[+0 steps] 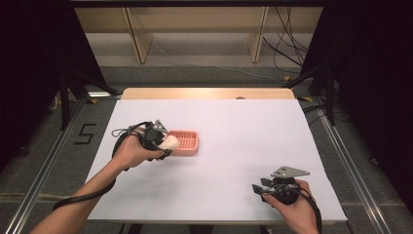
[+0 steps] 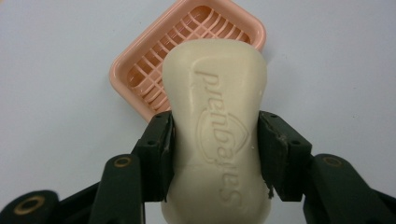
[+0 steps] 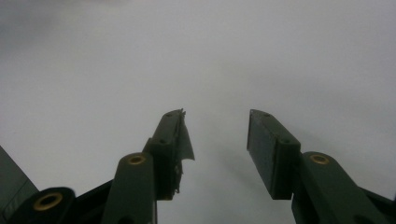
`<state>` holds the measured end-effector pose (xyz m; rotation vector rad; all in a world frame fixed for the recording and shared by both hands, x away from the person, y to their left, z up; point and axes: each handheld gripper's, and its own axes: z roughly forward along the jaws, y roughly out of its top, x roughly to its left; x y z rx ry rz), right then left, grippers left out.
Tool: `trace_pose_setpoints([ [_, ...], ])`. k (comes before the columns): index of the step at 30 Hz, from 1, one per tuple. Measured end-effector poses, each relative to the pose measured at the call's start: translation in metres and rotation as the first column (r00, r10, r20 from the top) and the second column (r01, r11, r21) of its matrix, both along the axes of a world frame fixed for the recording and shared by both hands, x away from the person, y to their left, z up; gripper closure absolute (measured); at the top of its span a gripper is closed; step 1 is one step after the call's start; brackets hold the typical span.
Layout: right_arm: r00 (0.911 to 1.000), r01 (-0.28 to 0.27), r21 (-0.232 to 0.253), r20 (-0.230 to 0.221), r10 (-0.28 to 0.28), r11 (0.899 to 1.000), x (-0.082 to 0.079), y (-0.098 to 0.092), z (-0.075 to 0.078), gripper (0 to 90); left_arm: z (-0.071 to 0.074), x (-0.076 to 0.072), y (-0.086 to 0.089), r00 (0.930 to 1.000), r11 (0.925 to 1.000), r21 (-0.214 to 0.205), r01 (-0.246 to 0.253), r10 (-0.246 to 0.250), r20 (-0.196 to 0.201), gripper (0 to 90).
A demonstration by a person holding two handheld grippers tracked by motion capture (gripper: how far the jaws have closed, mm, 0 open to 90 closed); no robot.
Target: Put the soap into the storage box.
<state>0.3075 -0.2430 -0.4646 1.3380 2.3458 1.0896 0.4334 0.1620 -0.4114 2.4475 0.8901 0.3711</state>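
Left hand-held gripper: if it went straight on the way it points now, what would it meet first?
Probably the pink soap dish, which lies just beyond the soap bar held by the left hand-held gripper; depth is unclear.

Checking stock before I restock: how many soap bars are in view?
1. The soap bar is clamped between the left gripper fingers, just above the pink soap dish. None seems hidden.

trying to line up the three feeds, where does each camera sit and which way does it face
High view: above the person's side, looking forward and down on the table; both forearms and hands show.
Left gripper view: rides the left gripper, looking along its jaws clamping the soap bar over the pink soap dish.
Right gripper view: rides the right gripper, open jaws over bare tabletop.
Shared: high and left views show soap and dish.
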Motion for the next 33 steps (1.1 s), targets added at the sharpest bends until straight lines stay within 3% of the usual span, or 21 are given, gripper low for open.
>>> trace_pose_setpoints([
  [5,1.0,-0.001,0.002,0.003,0.001,1.0,0.0,-0.001,0.0,56.6,0.0,0.003,-0.001,1.0,0.9999,0.006,0.009,-0.009,0.005,48.8],
  [6,0.9999,0.005,0.008,-0.014,-0.005,1.0,-0.001,0.0,0.0,56.6,0.0,0.003,-0.001,0.9999,0.9999,0.007,0.014,-0.014,0.008,48.8],
  [17,1.0,0.002,0.002,0.007,-0.002,1.0,-0.003,-0.003,0.0,56.6,-0.001,0.009,-0.005,0.9999,1.0,0.0,0.01,-0.01,0.008,48.8],
  [18,0.9995,0.026,0.019,-0.019,-0.026,0.999,-0.005,-0.001,0.001,56.5,0.0,0.01,-0.004,0.9996,0.9996,0.012,0.026,-0.026,-0.007,48.8],
  [21,0.9998,-0.004,0.009,0.02,0.004,1.0,-0.003,-0.004,-0.001,56.6,-0.001,0.012,-0.006,0.9996,0.9997,0.01,0.022,-0.023,0.015,48.8],
  [28,0.999,0.035,0.021,-0.028,-0.035,0.999,-0.008,-0.003,0.001,56.5,0.001,0.016,-0.009,0.9987,0.9988,0.02,0.045,-0.046,0.023,48.8],
  [31,0.9998,0.021,0.004,0.007,-0.021,1.0,-0.006,-0.005,0.001,56.4,0.002,0.018,-0.011,0.9983,0.9984,0.022,0.052,-0.053,0.022,48.8],
  [33,0.9995,0.032,0.017,-0.008,-0.032,0.999,-0.007,-0.004,0.001,56.4,0.001,0.019,-0.012,0.9984,0.9985,0.019,0.051,-0.051,0.024,48.8],
])
